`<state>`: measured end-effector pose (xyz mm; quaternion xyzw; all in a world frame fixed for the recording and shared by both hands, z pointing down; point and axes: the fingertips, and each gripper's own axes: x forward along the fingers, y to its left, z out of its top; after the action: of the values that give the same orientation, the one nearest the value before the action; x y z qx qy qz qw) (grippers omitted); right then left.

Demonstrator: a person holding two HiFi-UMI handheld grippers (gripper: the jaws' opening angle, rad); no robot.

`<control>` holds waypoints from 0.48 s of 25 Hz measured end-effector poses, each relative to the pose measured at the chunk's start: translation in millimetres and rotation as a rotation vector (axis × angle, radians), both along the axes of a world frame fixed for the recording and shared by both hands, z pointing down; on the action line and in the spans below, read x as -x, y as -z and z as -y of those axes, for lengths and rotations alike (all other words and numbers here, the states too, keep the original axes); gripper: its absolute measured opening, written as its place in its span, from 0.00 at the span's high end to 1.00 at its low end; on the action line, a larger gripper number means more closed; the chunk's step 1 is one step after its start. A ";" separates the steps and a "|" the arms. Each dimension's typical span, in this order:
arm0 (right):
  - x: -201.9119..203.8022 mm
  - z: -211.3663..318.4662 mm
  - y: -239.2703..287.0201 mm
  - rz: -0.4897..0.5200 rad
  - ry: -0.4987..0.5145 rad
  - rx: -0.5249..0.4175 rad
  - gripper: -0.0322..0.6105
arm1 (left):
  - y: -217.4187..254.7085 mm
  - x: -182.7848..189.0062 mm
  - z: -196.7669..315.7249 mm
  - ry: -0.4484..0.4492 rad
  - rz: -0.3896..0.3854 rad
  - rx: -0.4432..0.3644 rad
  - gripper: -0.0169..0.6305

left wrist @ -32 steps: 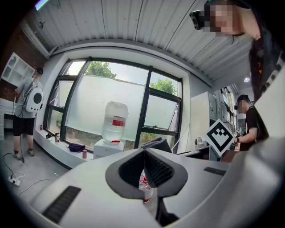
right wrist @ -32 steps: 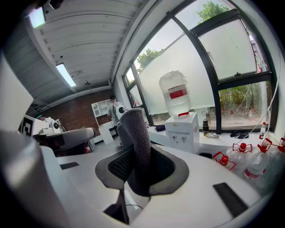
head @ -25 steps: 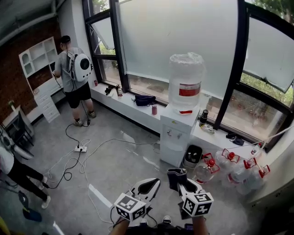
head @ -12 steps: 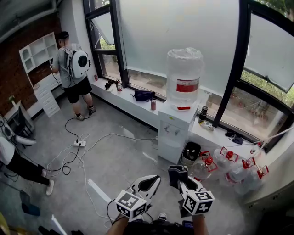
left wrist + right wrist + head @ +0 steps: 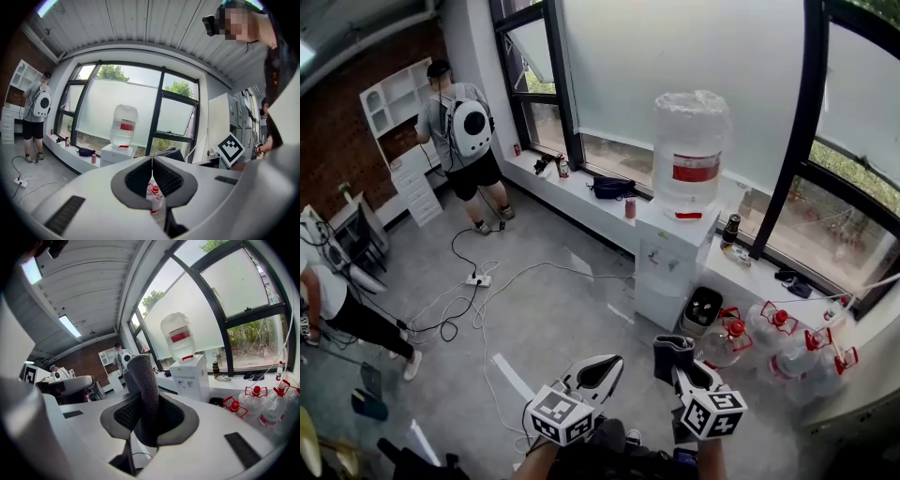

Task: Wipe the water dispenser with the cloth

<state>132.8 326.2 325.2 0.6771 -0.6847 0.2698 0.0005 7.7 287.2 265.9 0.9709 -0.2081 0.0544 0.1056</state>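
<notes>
The white water dispenser (image 5: 667, 264) stands against the window ledge with a large clear bottle (image 5: 690, 150) on top. It also shows far ahead in the left gripper view as the dispenser (image 5: 114, 155) and in the right gripper view as the dispenser (image 5: 191, 376). My right gripper (image 5: 672, 351) is shut on a dark grey cloth (image 5: 143, 377), which sticks up between the jaws. My left gripper (image 5: 607, 365) is shut with nothing in it, its tips meeting at the left gripper (image 5: 151, 160). Both hang low over the floor, well short of the dispenser.
Several empty water jugs with red caps (image 5: 780, 337) lie right of the dispenser, beside a black bin (image 5: 702, 309). Cables and a power strip (image 5: 476, 279) cross the floor at left. A person with a white backpack (image 5: 466, 131) stands by shelves; another person (image 5: 337, 314) is at far left.
The head view has shifted, so the dispenser and the person with the backpack sit a little further right and higher. Both grippers keep their pose, cloth still held.
</notes>
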 end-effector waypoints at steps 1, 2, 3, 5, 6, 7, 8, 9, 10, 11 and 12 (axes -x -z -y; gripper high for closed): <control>-0.9 -0.4 0.0 0.001 0.001 -0.003 0.79 | 1.0 -0.2 -1.4 0.002 0.006 -0.004 0.95; -1.6 -0.4 0.0 0.001 0.002 -0.005 0.79 | 1.6 -0.7 -2.4 0.003 0.012 -0.007 0.95; -2.0 -0.4 -0.3 0.002 0.002 -0.007 0.79 | 1.8 -1.5 -3.6 0.001 0.018 -0.010 0.95; -1.7 -1.8 -3.3 0.009 0.005 -0.006 0.79 | 0.9 -3.2 -6.7 -0.003 0.029 -0.012 0.95; -1.2 -2.9 -5.8 0.015 0.007 -0.004 0.79 | 0.1 -4.2 -8.3 -0.004 0.034 -0.013 0.95; -0.8 -3.5 -8.1 0.022 0.009 -0.003 0.79 | -0.9 -5.7 -9.7 -0.007 0.038 -0.014 0.95; -0.9 -3.7 -10.0 0.028 0.010 -0.002 0.79 | -1.6 -7.9 -10.5 -0.010 0.043 -0.015 0.95; -1.5 -3.5 -11.4 0.034 0.010 -0.002 0.79 | -2.3 -10.5 -11.0 -0.015 0.048 -0.016 0.95; -2.4 -3.2 -12.5 0.038 0.008 -0.002 0.79 | -2.9 -13.4 -11.2 -0.021 0.053 -0.017 0.95; -3.5 -3.1 -13.4 0.042 0.006 -0.001 0.79 | -3.7 -16.2 -11.3 -0.026 0.058 -0.018 0.94; -4.8 -3.2 -14.3 0.045 0.003 -0.001 0.79 | -4.8 -18.9 -11.2 -0.032 0.062 -0.019 0.95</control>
<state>137.5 329.4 339.4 0.6700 -0.6856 0.2843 -0.0149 26.6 298.4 270.8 0.9729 -0.1961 0.0843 0.0891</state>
